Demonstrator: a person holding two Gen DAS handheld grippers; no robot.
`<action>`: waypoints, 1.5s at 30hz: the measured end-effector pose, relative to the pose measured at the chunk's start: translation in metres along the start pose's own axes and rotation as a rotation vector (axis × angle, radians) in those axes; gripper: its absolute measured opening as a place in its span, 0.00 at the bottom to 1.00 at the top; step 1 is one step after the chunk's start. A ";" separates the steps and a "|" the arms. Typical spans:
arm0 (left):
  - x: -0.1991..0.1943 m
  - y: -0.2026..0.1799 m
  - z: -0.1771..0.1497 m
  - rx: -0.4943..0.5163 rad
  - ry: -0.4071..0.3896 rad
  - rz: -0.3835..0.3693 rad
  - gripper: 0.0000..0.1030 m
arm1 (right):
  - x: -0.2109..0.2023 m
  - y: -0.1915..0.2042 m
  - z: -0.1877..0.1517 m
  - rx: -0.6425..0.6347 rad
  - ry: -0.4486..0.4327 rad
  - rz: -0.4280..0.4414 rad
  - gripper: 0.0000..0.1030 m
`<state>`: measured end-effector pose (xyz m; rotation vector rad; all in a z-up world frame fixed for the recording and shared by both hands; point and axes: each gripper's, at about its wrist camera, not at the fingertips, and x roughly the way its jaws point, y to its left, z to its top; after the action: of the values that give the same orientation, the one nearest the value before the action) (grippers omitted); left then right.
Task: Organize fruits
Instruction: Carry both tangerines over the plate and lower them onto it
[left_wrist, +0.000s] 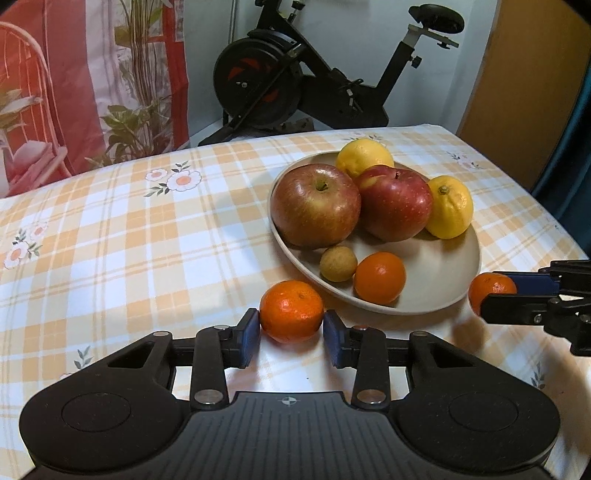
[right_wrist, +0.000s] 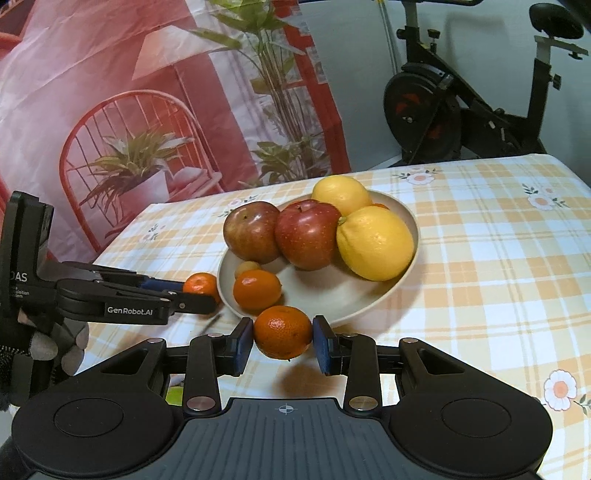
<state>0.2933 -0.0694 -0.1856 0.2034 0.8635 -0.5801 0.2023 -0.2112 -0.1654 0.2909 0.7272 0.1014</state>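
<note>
A beige plate (left_wrist: 436, 291) (right_wrist: 354, 299) holds two red apples (left_wrist: 316, 206), two lemons (left_wrist: 450, 212), a tangerine (left_wrist: 379, 277) and a small tan fruit (left_wrist: 338, 263). My left gripper (left_wrist: 291, 338) is shut on a tangerine (left_wrist: 291, 311) just in front of the plate's near rim; it also shows in the right wrist view (right_wrist: 199, 291). My right gripper (right_wrist: 283, 341) is shut on another tangerine (right_wrist: 283, 331), held slightly above the cloth at the plate's edge; it shows in the left wrist view (left_wrist: 493, 293) at the right.
The table wears a yellow plaid cloth with flowers (left_wrist: 147, 236). A black exercise bike (left_wrist: 295, 74) stands behind the table. A printed red curtain (right_wrist: 147, 110) hangs at the back left. The table's right edge (left_wrist: 554, 221) is close to the plate.
</note>
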 end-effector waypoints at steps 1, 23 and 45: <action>0.000 0.000 0.000 0.005 -0.001 0.005 0.39 | 0.000 -0.001 0.000 0.002 -0.001 0.000 0.31; -0.016 -0.013 -0.004 0.063 -0.017 0.025 0.38 | -0.007 -0.016 0.001 0.038 -0.036 -0.006 0.31; -0.034 -0.021 0.006 0.050 -0.085 0.015 0.39 | -0.006 -0.025 0.001 0.035 -0.051 -0.023 0.31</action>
<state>0.2683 -0.0757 -0.1545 0.2284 0.7649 -0.5928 0.1983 -0.2369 -0.1678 0.3172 0.6822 0.0598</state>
